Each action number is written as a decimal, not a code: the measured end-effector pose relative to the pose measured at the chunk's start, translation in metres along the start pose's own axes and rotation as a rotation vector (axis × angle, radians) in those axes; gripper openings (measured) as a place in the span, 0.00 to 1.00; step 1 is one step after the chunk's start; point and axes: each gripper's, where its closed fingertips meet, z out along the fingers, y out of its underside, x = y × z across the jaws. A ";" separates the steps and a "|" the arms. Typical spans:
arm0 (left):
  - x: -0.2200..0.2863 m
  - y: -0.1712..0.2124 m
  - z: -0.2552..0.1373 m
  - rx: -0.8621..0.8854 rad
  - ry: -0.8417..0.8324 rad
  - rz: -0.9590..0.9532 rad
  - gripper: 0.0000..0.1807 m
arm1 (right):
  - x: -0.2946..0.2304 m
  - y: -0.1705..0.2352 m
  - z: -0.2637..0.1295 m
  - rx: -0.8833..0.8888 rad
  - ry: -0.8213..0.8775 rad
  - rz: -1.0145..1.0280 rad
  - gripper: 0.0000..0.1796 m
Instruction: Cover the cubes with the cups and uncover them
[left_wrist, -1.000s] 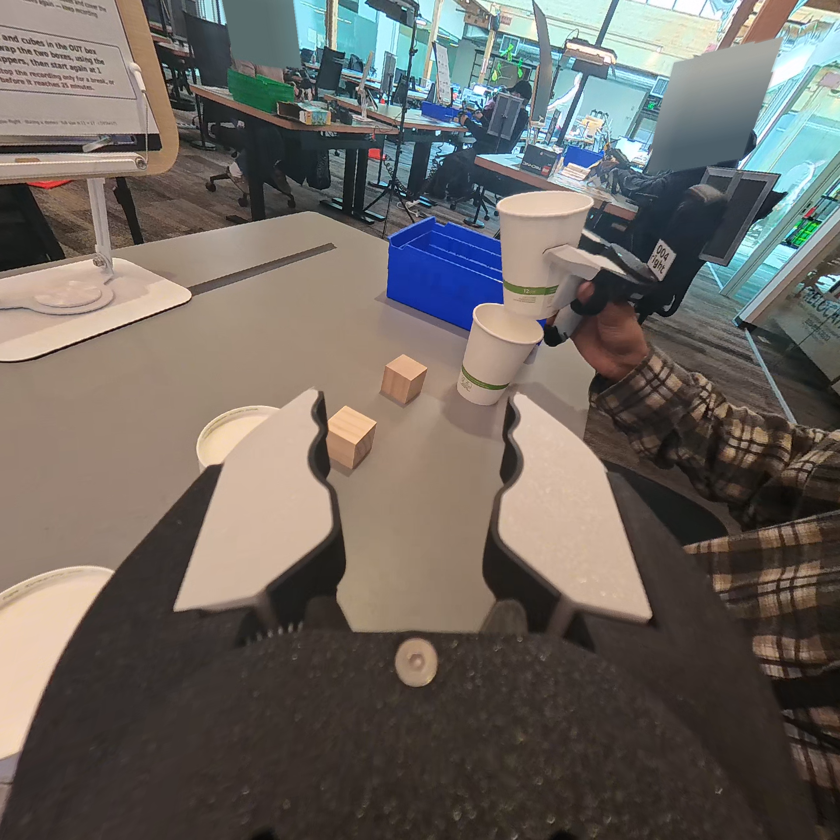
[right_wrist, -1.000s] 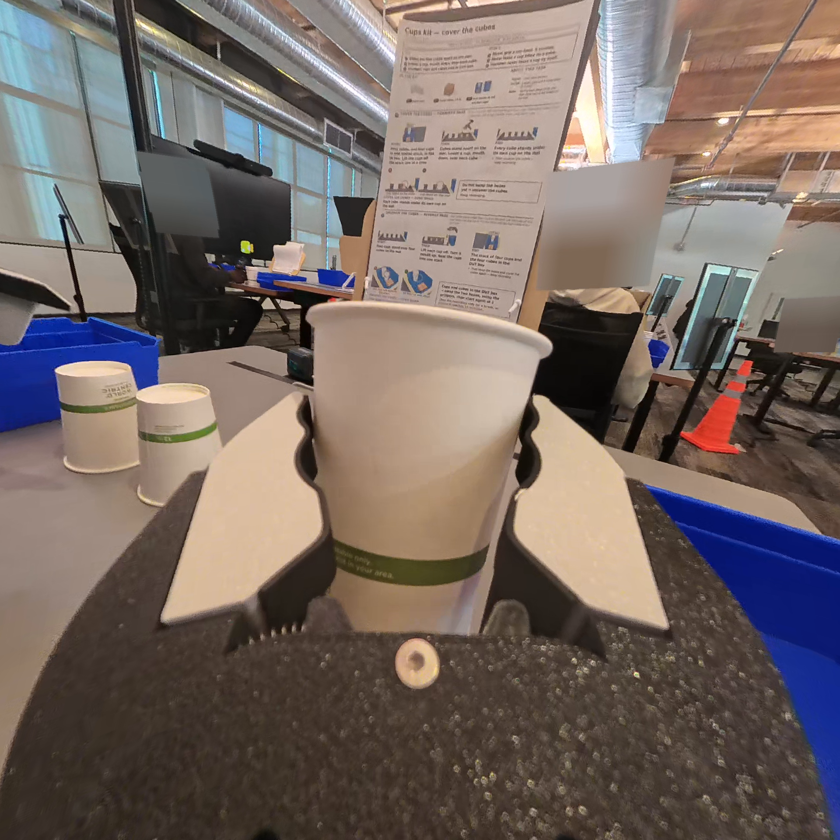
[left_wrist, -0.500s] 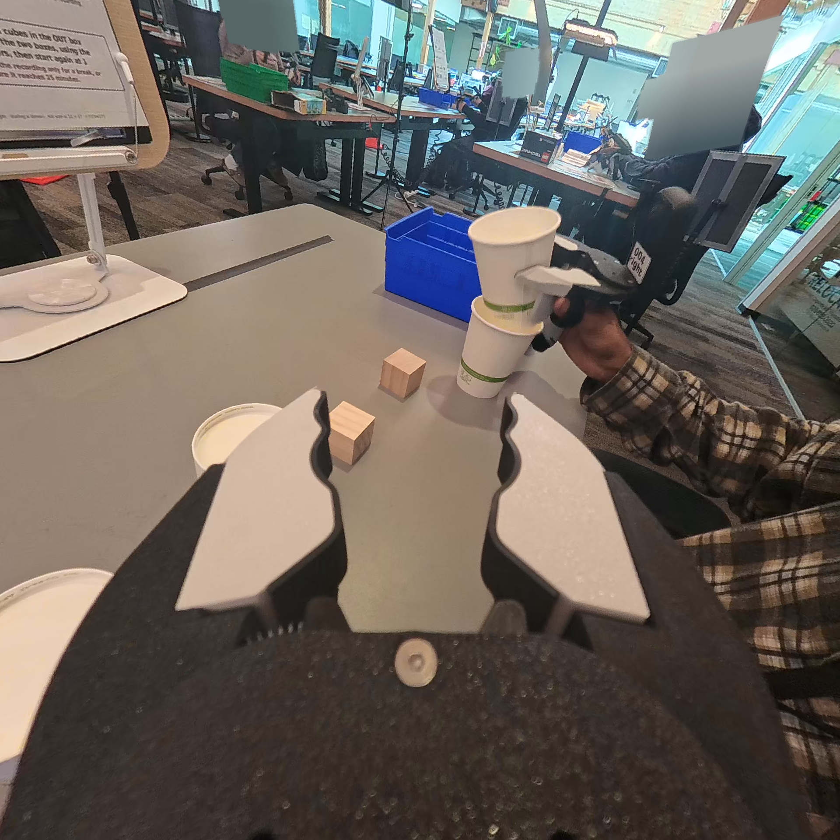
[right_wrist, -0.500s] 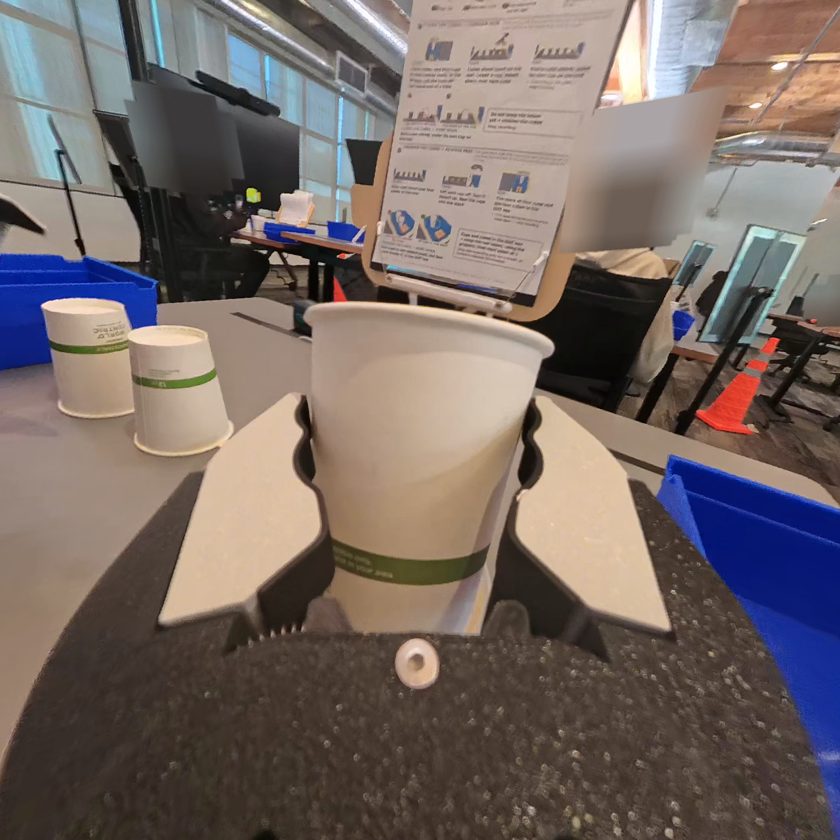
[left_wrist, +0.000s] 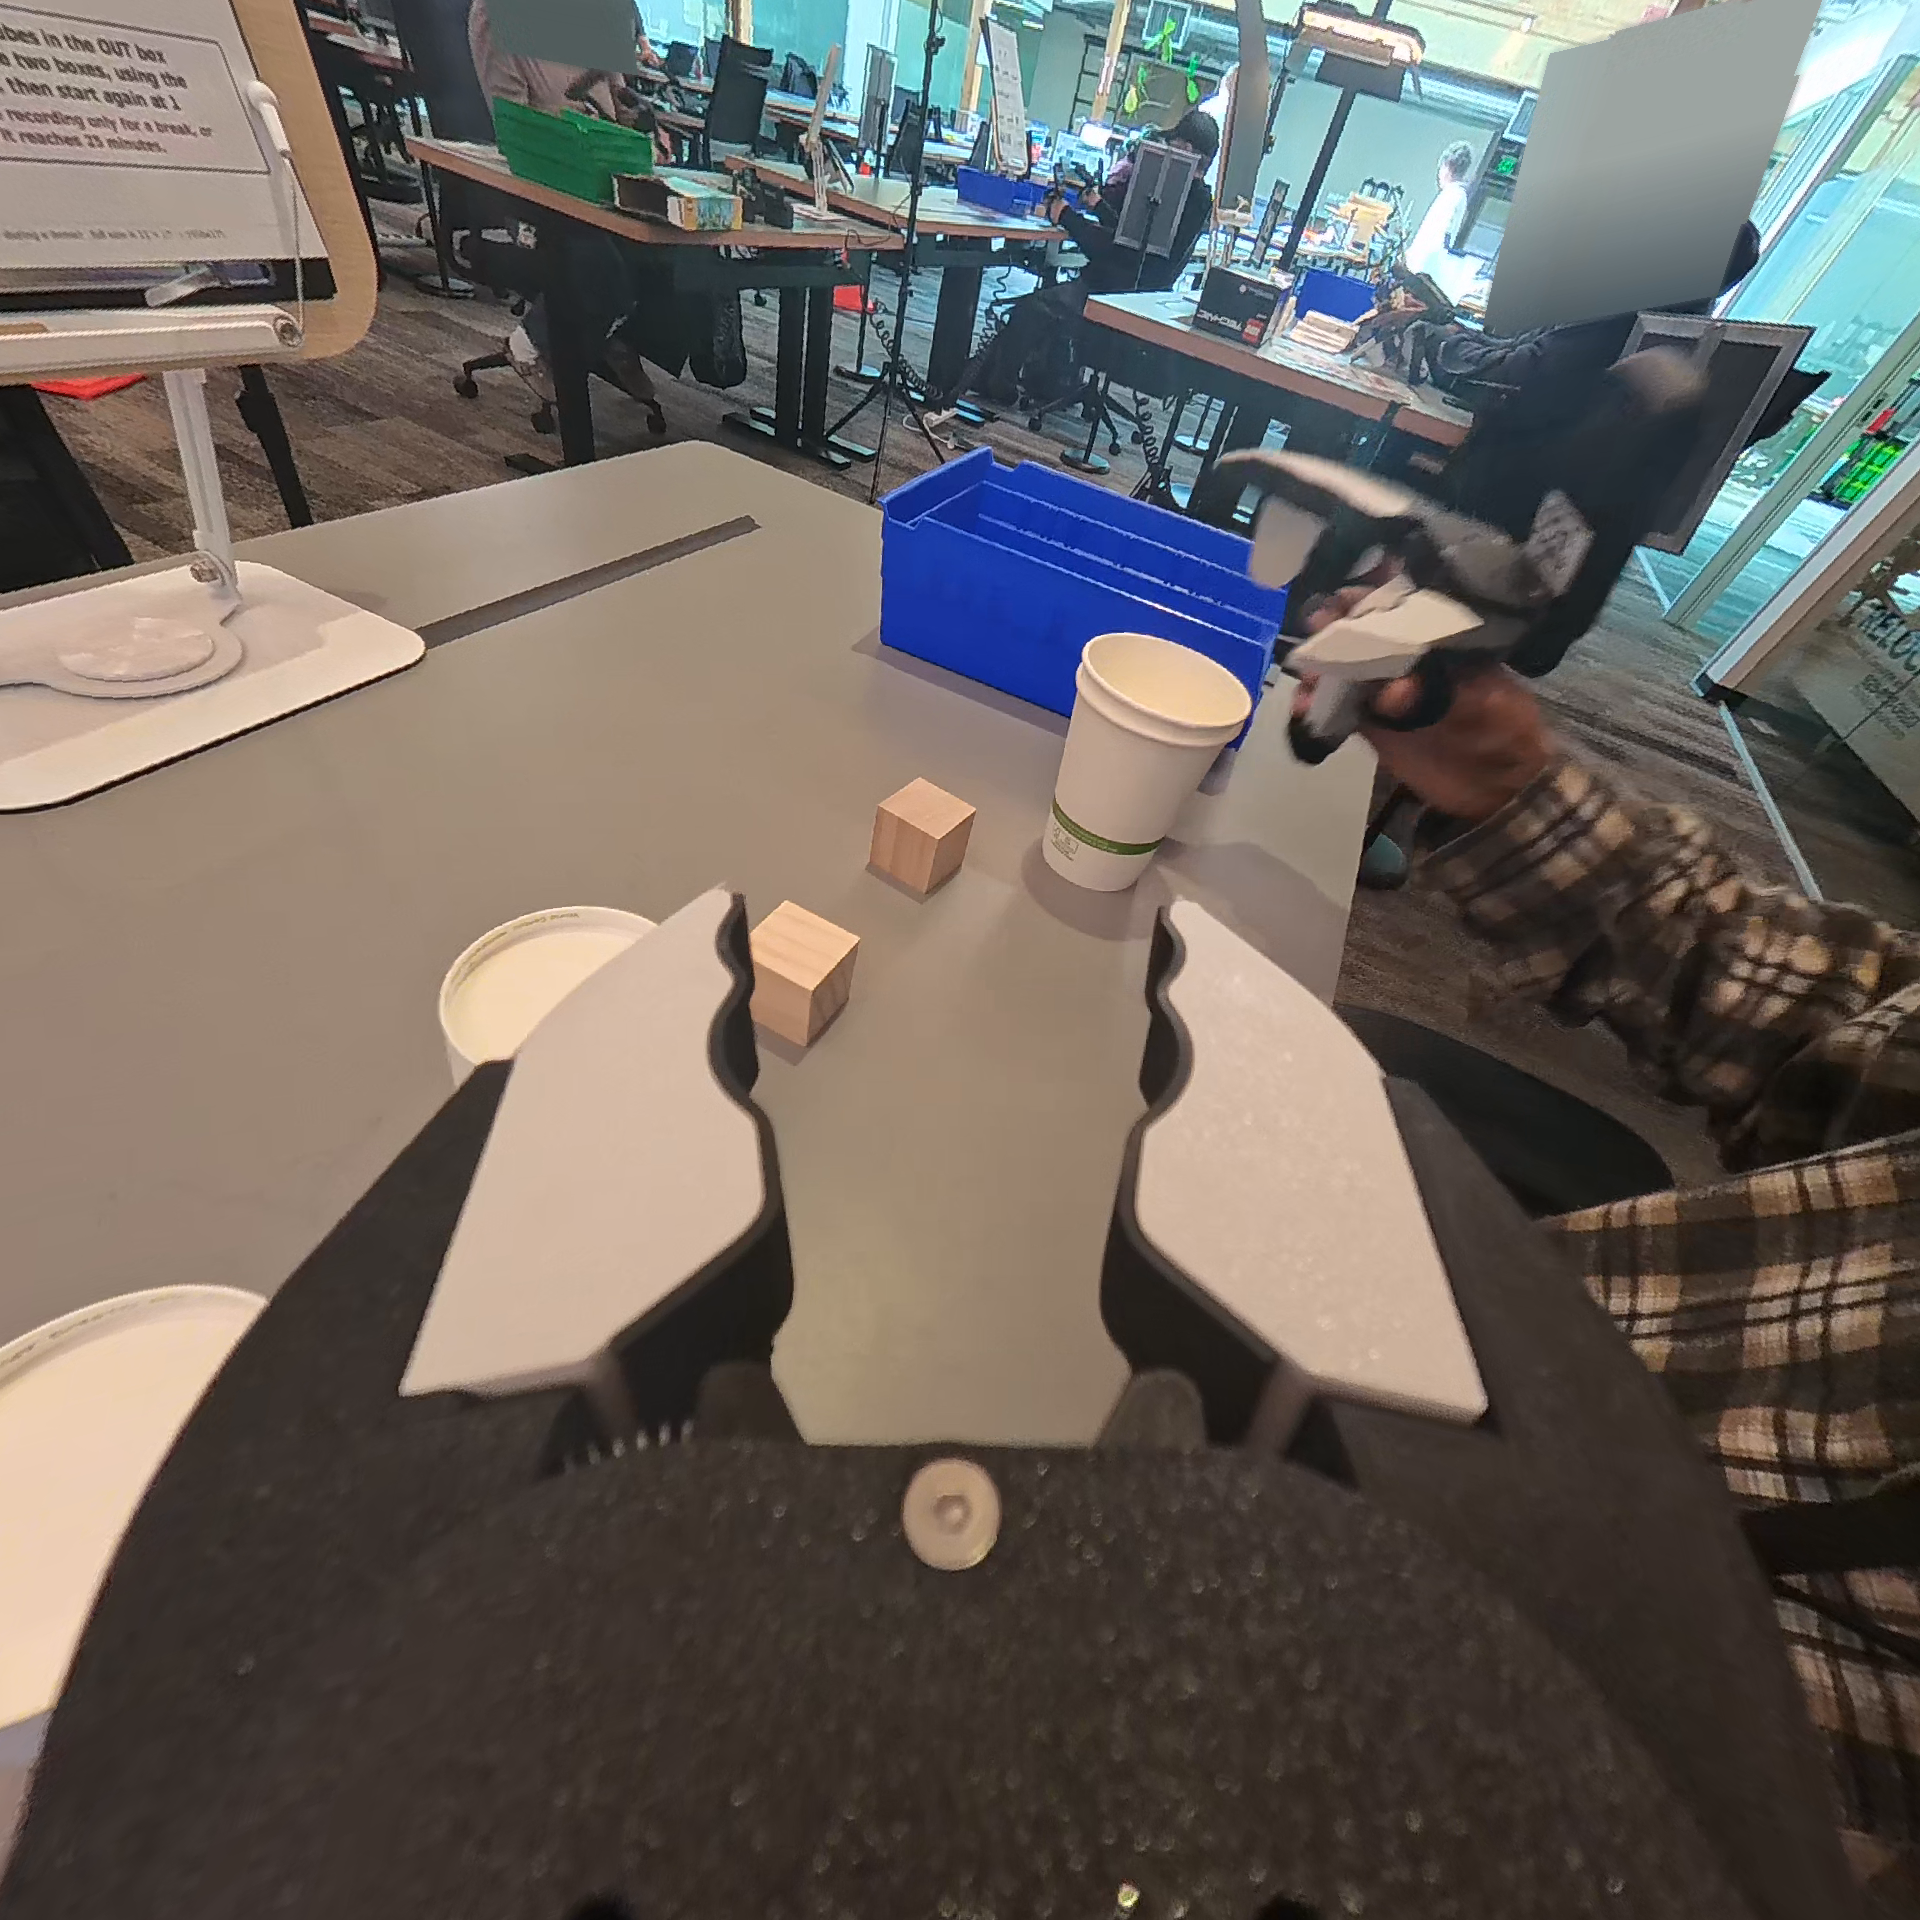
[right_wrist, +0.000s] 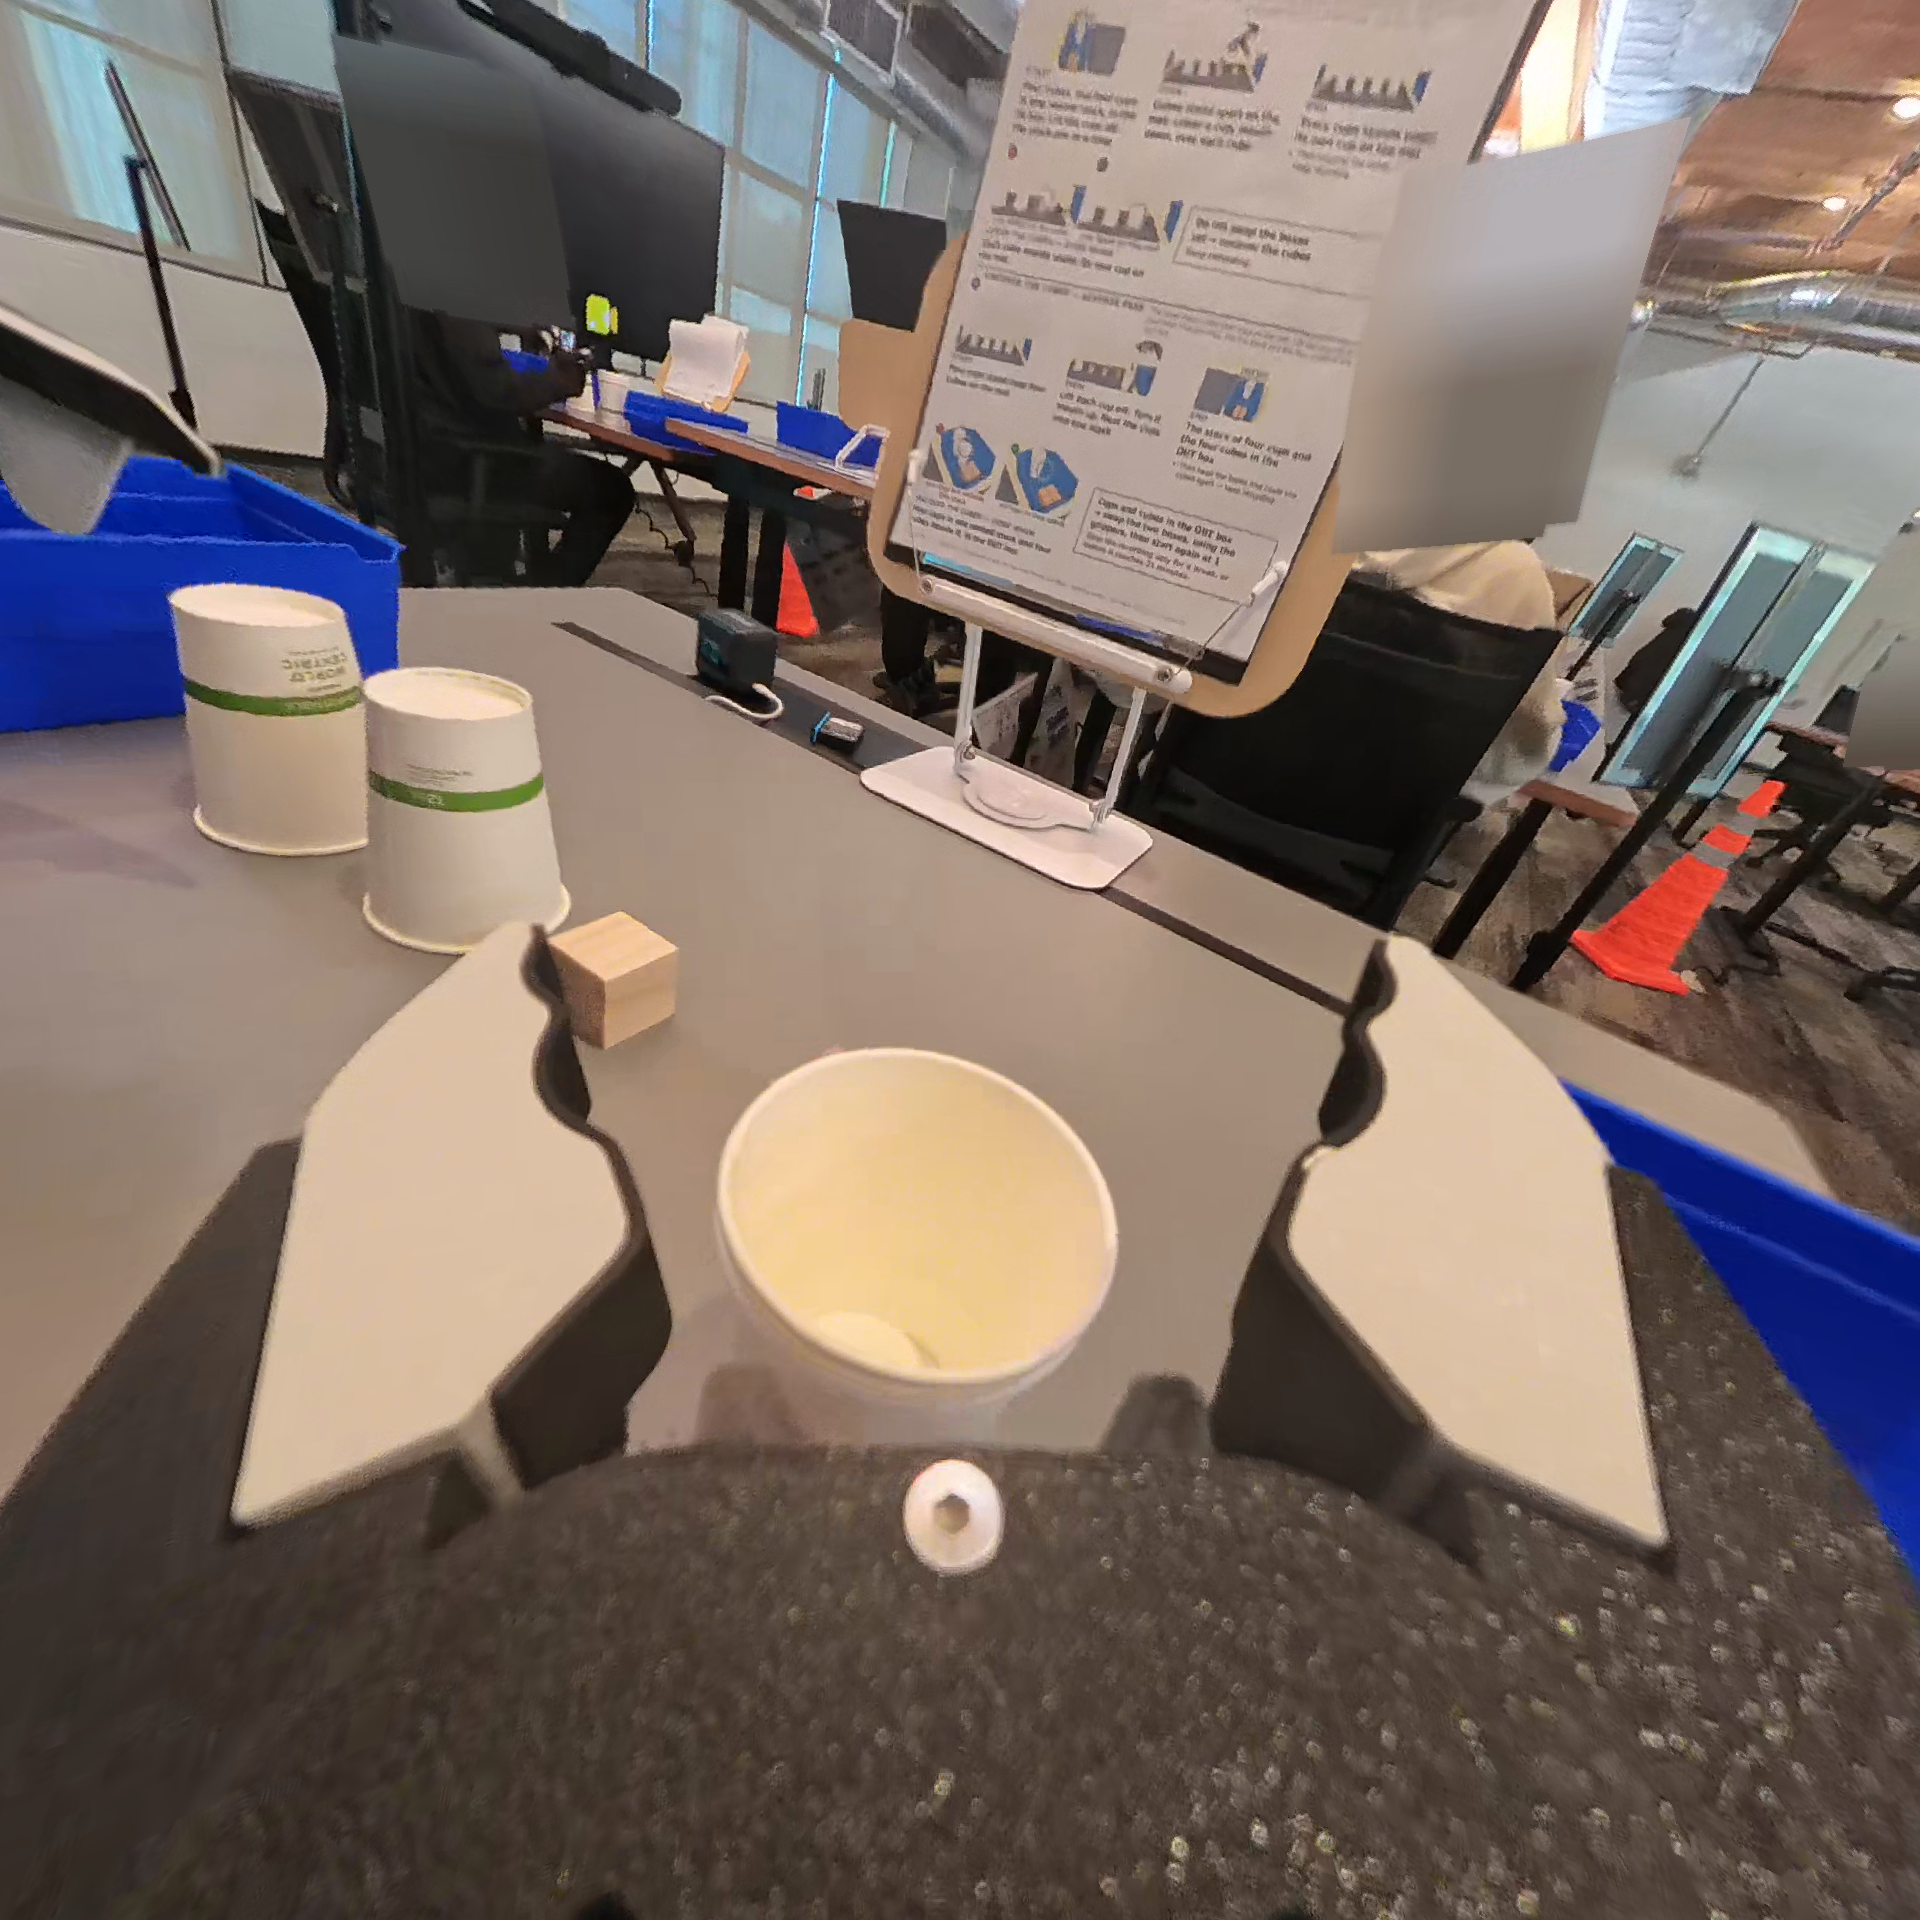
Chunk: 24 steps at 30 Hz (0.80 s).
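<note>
The grey table (left_wrist: 582, 748) carries two blue bins: one (left_wrist: 1049, 603) behind the cups, one (right_wrist: 1787, 1236) cut off at the right wrist view's edge. An instruction stand (right_wrist: 1122, 343) sits at the far side. Cups: two inverted ones (right_wrist: 457, 810) (right_wrist: 272, 717), standing side by side, whatever lies under them hidden; one upright stack (left_wrist: 1143, 769) by the near bin, apparently two nested, the count unclear. Two wooden cubes (left_wrist: 802, 968) (left_wrist: 923, 833) lie uncovered, well apart from the stack. The left gripper (left_wrist: 940, 977) is spread wide, holding nothing; its finger hides part of one inverted cup. The right gripper (right_wrist: 951, 1049) hangs above the stack, fingers apart, clear of the rim.
</note>
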 end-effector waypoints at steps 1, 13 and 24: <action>-0.001 -0.001 -0.001 0.003 -0.004 0.000 0.40 | 0.000 -0.008 -0.006 -0.006 0.001 -0.021 0.77; -0.049 0.024 0.000 -0.375 -0.155 0.173 0.47 | -0.049 -0.050 -0.047 0.023 -0.163 -0.009 0.78; -0.113 0.068 0.038 -1.039 -0.225 0.341 0.69 | -0.096 0.000 -0.054 -0.090 -0.361 -0.001 0.75</action>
